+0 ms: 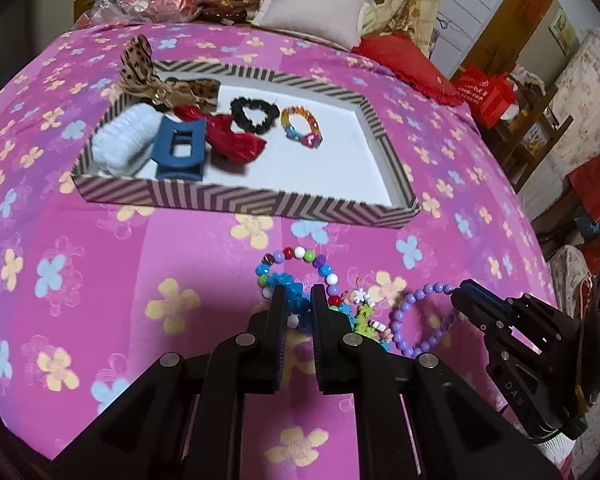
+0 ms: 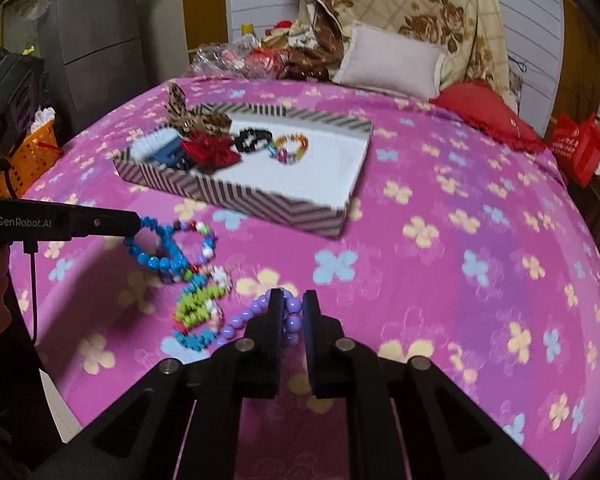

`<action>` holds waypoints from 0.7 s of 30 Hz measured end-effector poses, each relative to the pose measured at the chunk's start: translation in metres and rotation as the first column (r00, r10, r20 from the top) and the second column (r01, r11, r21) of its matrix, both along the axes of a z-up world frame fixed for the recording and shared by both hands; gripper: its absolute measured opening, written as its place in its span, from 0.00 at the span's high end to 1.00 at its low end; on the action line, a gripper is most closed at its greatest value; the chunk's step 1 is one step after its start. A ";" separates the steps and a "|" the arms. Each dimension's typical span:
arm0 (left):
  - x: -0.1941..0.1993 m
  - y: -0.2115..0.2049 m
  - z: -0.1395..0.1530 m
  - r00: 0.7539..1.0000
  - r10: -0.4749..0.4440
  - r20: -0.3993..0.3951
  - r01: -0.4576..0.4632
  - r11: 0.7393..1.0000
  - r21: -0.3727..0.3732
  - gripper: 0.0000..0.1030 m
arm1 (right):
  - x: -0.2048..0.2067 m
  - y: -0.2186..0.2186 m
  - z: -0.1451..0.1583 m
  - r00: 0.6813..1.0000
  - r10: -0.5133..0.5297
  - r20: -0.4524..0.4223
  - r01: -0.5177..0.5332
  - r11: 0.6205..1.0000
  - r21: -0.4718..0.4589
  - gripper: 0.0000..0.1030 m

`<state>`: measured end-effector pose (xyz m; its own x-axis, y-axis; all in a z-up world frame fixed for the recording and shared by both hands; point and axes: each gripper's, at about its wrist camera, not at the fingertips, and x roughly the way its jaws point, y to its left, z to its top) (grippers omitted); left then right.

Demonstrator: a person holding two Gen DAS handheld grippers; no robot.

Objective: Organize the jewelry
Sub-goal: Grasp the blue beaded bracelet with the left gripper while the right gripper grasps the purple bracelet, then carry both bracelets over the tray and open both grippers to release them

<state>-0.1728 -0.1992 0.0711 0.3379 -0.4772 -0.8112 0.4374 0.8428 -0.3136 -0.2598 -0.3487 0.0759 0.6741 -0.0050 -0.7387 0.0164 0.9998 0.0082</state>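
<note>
Where pillows (image 2: 392,60) crowd the wall, floral pink bedspread (image 1: 140,272) holds a tray (image 1: 240,202).

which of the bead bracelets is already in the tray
The rainbow bead bracelet, lying on the white floor of the striped tray beside the black scrunchie. The purple bead bracelet and the multicolour round-bead bracelet are still out on the bedspread by the grippers.
</note>
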 end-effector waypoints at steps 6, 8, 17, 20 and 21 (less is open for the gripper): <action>0.000 0.006 0.028 0.999 0.004 0.053 -0.003 1.000 -0.020 0.95 | 0.003 0.003 0.022 0.999 0.018 0.038 -0.017 1.000 -0.020 0.91; 0.000 0.007 0.034 0.997 0.003 0.071 -0.002 1.000 -0.013 0.95 | 0.005 0.006 0.028 0.999 0.028 0.045 -0.026 0.999 -0.036 0.91; 0.001 0.010 0.045 0.991 0.015 0.129 -0.019 1.000 0.024 0.95 | 0.016 0.012 0.046 0.996 0.053 0.069 -0.048 0.996 -0.071 0.91; 0.002 0.010 0.046 0.991 0.021 0.135 -0.025 0.999 0.030 0.95 | 0.019 0.016 0.049 0.996 0.061 0.072 -0.055 0.995 -0.080 0.91; 0.002 0.011 0.047 0.990 0.023 0.137 -0.027 0.999 0.031 0.95 | 0.020 0.016 0.050 0.995 0.063 0.072 -0.057 0.995 -0.082 0.91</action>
<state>-0.1704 -0.1884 0.1177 0.4582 -0.4412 -0.7716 0.4530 0.8628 -0.2244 -0.2395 -0.3325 0.1258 0.7279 -0.0200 -0.6854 -0.0411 0.9965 -0.0728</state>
